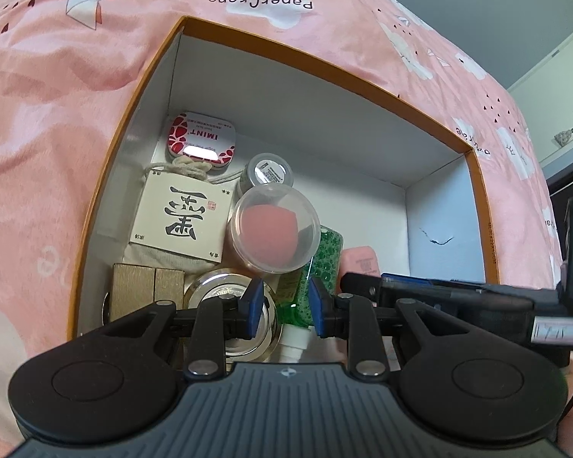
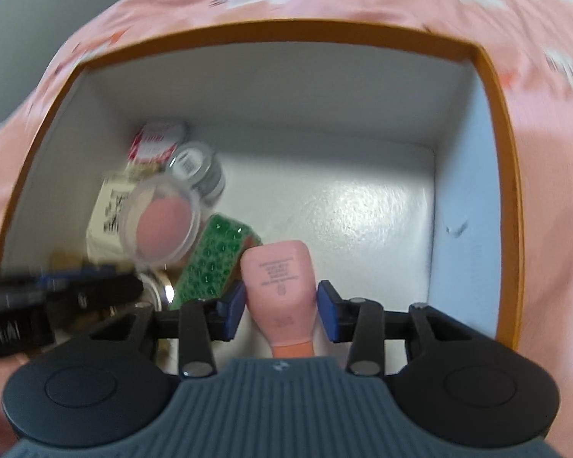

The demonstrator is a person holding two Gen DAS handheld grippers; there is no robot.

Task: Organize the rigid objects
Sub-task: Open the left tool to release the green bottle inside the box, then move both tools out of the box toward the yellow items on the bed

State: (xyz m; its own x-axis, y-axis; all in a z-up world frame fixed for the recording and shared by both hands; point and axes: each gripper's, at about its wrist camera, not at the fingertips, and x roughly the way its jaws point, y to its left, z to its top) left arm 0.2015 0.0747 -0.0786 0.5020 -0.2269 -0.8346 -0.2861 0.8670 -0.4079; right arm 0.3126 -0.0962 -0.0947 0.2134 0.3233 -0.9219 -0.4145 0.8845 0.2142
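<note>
Inside the box (image 2: 510, 191), between the right gripper (image 2: 280, 311)'s jaws, lies a pink tube (image 2: 279, 286); the jaws stand apart, not pressing it. Left gripper (image 1: 284, 307)'s jaws hang apart above a green bottle (image 1: 317, 263), holding nothing.

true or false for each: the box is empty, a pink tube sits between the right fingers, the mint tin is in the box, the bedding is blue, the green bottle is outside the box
1. The box is empty. False: several items lie along its left side.
2. A pink tube sits between the right gripper fingers. True.
3. The mint tin is in the box. True, near the far left corner.
4. The bedding is blue. False: it is pink with white clouds.
5. The green bottle is outside the box. False: it lies inside, beside the clear case holding a pink sponge.
</note>
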